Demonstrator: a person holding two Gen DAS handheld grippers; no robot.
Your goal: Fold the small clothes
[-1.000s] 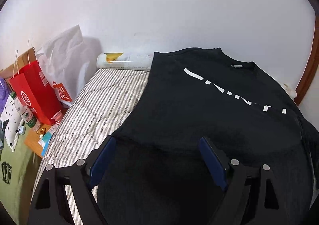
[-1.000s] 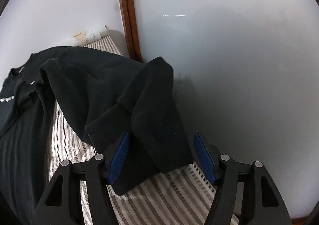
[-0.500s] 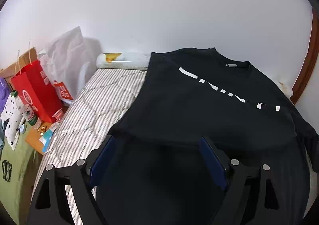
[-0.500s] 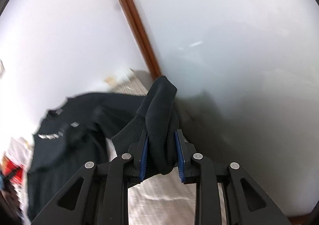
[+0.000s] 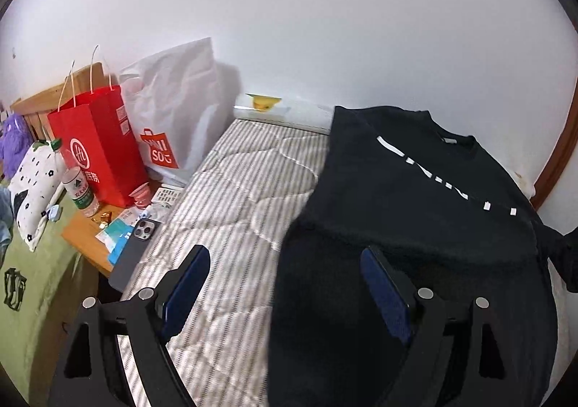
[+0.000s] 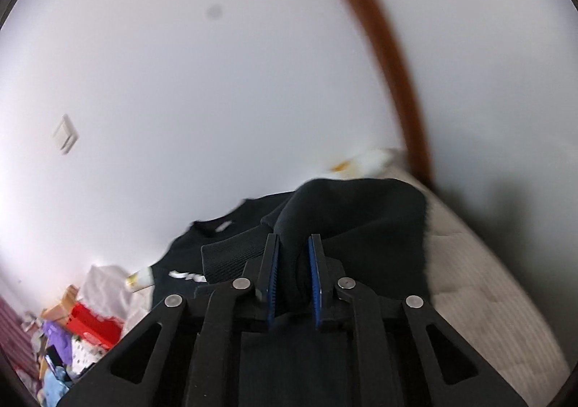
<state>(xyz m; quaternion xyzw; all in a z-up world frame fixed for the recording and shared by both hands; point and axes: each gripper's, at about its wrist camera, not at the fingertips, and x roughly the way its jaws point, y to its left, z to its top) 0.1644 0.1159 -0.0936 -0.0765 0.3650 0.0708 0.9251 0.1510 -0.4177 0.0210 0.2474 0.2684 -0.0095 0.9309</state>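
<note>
Your right tongs [image 6: 293, 277] are closing on a bunched fold of the black sweatshirt's sleeve [image 6: 346, 212], blue pads pressed on the cloth from both sides, the ribbed cuff [image 6: 231, 255] hanging just to their left. Your left tongs [image 5: 285, 284] stand wide and hold nothing; one blue pad hangs over the grey-and-white striped quilted mattress [image 5: 234, 190], the other over the lower body of the black sweatshirt with white chest lettering [image 5: 415, 208], which lies flat along the bed's right half, collar toward the white wall.

At the head of the bed a white roll with a yellow print [image 5: 274, 107] lies against the wall. Left of the mattress, a red paper carrier bag [image 5: 97, 147] and a white plastic shopping bag [image 5: 177, 111] stand side by side, with a water bottle [image 5: 79, 190] and a dark smartphone [image 5: 137, 244] on the small wooden worktop [image 5: 83, 233]. A brown wooden frame [image 6: 393, 60] runs up the wall beyond the sleeve.

A second ago your right tongs gaped around the sleeve as it lay on the mattress; now they pinch it, lifted clear of the bed. Your left tongs have slid left, from wholly over the sweatshirt to straddling its edge.
</note>
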